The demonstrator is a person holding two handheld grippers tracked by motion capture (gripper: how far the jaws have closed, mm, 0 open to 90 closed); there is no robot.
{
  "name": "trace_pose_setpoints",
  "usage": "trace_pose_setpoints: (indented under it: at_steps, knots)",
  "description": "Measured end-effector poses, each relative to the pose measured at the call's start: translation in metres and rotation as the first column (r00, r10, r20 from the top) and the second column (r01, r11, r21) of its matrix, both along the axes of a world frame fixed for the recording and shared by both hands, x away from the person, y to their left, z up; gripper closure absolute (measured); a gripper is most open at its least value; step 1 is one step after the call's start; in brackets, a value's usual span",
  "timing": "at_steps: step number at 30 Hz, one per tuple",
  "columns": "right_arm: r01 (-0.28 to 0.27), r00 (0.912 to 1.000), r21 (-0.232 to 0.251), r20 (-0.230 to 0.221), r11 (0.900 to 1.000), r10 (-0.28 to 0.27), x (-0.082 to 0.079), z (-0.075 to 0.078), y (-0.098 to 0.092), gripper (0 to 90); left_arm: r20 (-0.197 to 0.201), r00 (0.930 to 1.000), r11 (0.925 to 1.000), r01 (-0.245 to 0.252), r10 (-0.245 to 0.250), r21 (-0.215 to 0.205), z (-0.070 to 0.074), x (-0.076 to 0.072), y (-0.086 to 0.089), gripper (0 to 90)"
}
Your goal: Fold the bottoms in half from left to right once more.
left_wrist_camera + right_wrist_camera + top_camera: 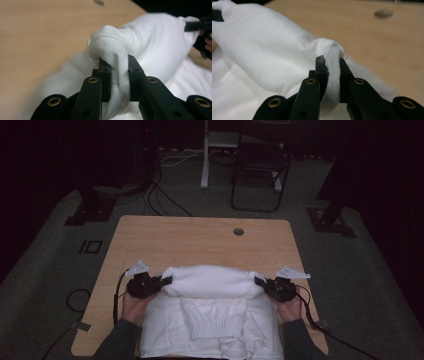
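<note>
left tongs (119, 71) pinch white garment (210, 282) | right tongs (333, 72) pinch other end

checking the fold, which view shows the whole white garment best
The high view: it takes in the whole white garment on the table, its folded edge raised between the left tool and right tool. The left gripper view and right gripper view each give a close-up of one pinched bunch of cloth.
</note>
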State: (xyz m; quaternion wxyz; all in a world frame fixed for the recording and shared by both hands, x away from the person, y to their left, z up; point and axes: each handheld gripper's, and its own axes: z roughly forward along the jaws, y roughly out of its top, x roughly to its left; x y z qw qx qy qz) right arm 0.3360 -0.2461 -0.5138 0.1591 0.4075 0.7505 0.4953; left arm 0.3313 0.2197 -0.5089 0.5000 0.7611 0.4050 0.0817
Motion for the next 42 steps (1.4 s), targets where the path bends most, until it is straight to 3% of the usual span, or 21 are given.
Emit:
trace_pose_setpoints:
  at_steps: [3,6,7,8,11,14,16,23,25,29,35,42]
  knots:
    - [-0.017,0.9987,-0.026,-0.049,1.000,0.016,-0.013,-0.016,0.001,83.6,-0.035,0.9990,0.9941,0.032,-0.028,0.104,-0.016,-0.014,-0.005,77.7]
    - [-0.041,0.9954,-0.092,-0.090,0.995,0.033,-0.020,-0.033,0.005,83.5,-0.072,0.9970,0.9848,0.041,-0.029,0.169,-0.030,-0.018,-0.012,77.7]
    - [-0.041,0.9954,-0.092,-0.090,0.995,0.033,-0.020,-0.033,0.005,83.5,-0.072,0.9970,0.9848,0.041,-0.029,0.169,-0.030,-0.018,-0.012,77.7]
    - [-0.048,0.9946,-0.121,-0.098,0.991,0.036,-0.020,-0.037,0.008,83.4,-0.081,0.9964,0.9789,0.040,-0.025,0.200,-0.037,-0.015,-0.017,77.7]
    - [-0.043,0.9933,-0.184,-0.114,0.982,0.022,-0.014,-0.045,0.017,83.4,-0.071,0.9975,0.9757,0.022,-0.007,0.218,-0.042,-0.006,-0.023,77.7]
    - [-0.036,0.9935,-0.211,-0.114,0.977,0.012,-0.004,-0.047,0.022,83.3,-0.029,0.9994,0.9613,-0.009,0.017,0.275,-0.040,0.005,-0.029,77.6]
    - [-0.025,0.9933,-0.213,-0.115,0.977,0.000,0.003,-0.047,0.024,83.2,-0.015,0.9993,0.9568,-0.030,0.036,0.289,-0.039,0.015,-0.032,77.6]
    - [0.002,0.9936,-0.229,-0.110,0.973,-0.028,0.040,-0.045,0.024,83.1,0.005,0.9961,0.9548,-0.086,0.088,0.285,-0.040,0.053,-0.037,77.4]
    - [0.019,0.9937,-0.245,-0.102,0.969,-0.046,0.049,-0.044,0.026,83.1,0.011,0.9945,0.9504,-0.103,0.104,0.293,-0.039,0.063,-0.040,77.4]
    - [0.049,0.9926,-0.277,-0.094,0.960,-0.077,0.066,-0.042,0.031,83.1,0.009,0.9915,0.9496,-0.127,0.130,0.287,-0.039,0.079,-0.042,77.5]
    - [0.093,0.9884,-0.245,-0.095,0.965,-0.119,0.076,-0.044,0.032,83.1,0.005,0.9871,0.9538,-0.156,0.160,0.256,-0.041,0.086,-0.042,77.6]
    - [0.090,0.9871,-0.229,-0.108,0.969,-0.118,0.076,-0.044,0.031,83.1,-0.024,0.9863,0.9636,-0.154,0.163,0.218,-0.042,0.087,-0.038,77.6]
